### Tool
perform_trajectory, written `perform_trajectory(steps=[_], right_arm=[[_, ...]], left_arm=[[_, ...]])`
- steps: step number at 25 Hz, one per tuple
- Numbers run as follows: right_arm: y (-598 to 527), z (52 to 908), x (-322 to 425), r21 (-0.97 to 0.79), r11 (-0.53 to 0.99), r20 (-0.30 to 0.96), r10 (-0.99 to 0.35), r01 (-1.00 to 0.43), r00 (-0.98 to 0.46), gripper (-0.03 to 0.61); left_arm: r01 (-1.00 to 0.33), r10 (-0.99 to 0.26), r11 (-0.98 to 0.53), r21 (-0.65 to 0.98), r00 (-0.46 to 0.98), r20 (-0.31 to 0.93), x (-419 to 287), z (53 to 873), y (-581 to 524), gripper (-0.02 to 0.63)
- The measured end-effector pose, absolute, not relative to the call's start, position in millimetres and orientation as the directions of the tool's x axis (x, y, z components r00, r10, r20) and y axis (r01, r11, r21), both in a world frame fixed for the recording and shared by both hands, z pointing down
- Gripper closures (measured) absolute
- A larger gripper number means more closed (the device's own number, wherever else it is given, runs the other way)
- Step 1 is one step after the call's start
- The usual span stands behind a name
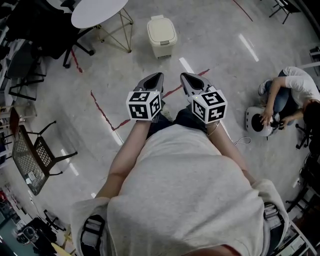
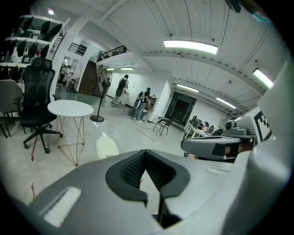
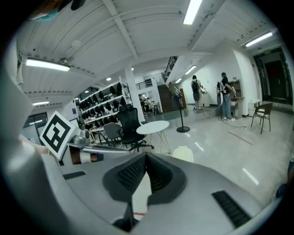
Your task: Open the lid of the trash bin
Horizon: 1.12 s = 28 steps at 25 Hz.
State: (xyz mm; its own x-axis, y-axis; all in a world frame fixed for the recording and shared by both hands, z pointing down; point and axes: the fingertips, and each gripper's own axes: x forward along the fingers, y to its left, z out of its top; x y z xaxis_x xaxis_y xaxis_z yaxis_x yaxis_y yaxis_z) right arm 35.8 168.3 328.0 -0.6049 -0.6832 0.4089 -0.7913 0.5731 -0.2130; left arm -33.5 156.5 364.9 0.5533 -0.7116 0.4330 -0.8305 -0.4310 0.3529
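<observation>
One round table (image 1: 97, 11) near trash bin (image 1: 161, 35).

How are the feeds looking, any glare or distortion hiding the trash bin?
Head view: evenly lit, with the trash bin sharp; ceiling-light streaks glare on the floor near it, not over it. Left gripper view: strong fisheye bend and dark corners; the trash bin is small but clear. Right gripper view: same distortion; the trash bin is pale and slightly washed out.
</observation>
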Motion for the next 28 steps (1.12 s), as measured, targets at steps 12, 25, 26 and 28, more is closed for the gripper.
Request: perform_trajectory(steps=[12, 25, 26, 28], right_arm=[[112, 345, 24, -0.245, 0.58, 0.475, -0.627, -0.777, -0.617, 0.572], [-12, 357, 14, -0.265, 0.616, 0.486, -0.579, -0.742, -0.654, 0.571], [-25, 356, 15, -0.267, 0.619, 0.486, -0.575, -0.739, -0.658, 0.571], [-50, 354, 17, -0.269, 0.625, 0.484, -0.571, -0.733, -0.664, 0.571]], left_arm=[[-0.817, -0.669, -0.409, 0.407, 0.571, 0.475, -38, 382, 110, 0.604], [-0.843, -0.687, -0.346, 0.411, 0.526, 0.502, -52, 394, -3, 0.604], [-0.843, -0.688, -0.343, 0.414, 0.526, 0.501, -51, 393, -15, 0.604], [-0.842, -0.69, -0.333, 0.424, 0.524, 0.5, -47, 393, -37, 0.604]])
